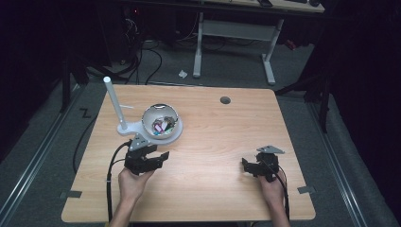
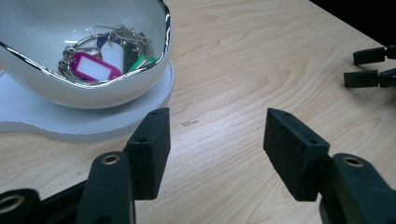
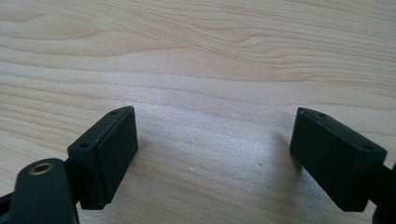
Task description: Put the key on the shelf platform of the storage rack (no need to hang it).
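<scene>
A white bowl (image 1: 161, 124) sits on a flat white base (image 1: 137, 128) at the left rear of the desk (image 1: 208, 142). A white post (image 1: 115, 101) rises from the base's left end, its long axis near vertical and leaning slightly left at the top. The bowl contains key tags (image 2: 105, 58) on metal rings, including a pink one. The left gripper (image 1: 158, 156) rests just in front of the base, jaws wide with nothing between them. The right gripper (image 1: 246, 165) sits well apart at the right front, jaws wide over bare wood.

wooden table (image 1: 213, 142), white stand (image 1: 142, 128) on it
</scene>
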